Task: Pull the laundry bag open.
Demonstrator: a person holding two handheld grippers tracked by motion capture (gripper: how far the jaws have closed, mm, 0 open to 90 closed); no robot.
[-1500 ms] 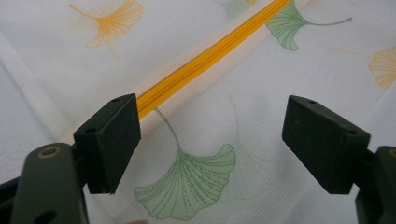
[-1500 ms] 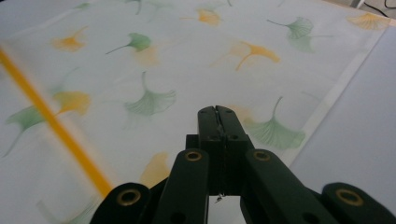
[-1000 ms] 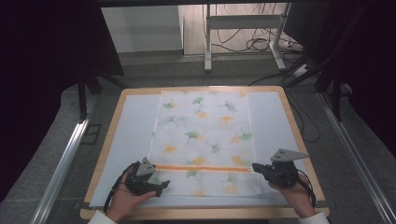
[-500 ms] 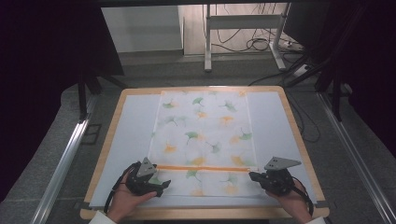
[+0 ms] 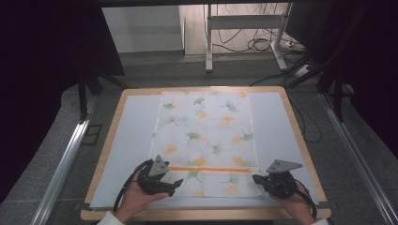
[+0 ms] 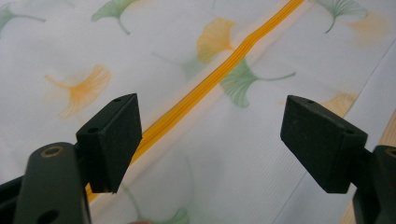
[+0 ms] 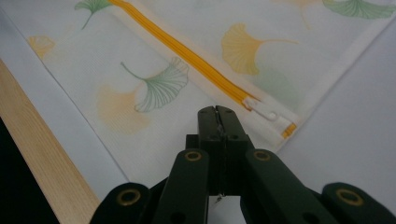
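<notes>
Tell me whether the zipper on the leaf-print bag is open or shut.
Shut: the orange zipper runs closed across the bag, its white slider parked at the end.

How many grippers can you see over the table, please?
2: the left gripper sits over the bag's near left corner, jaws open; the right gripper sits at the zipper's right end, jaws shut.

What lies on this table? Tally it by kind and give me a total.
Grippers: 2 (left gripper, right gripper)
Ginkgo-print pouch: 1
Orange zipper: 1
White zipper pull: 1
White mat: 1
Total: 6
</notes>
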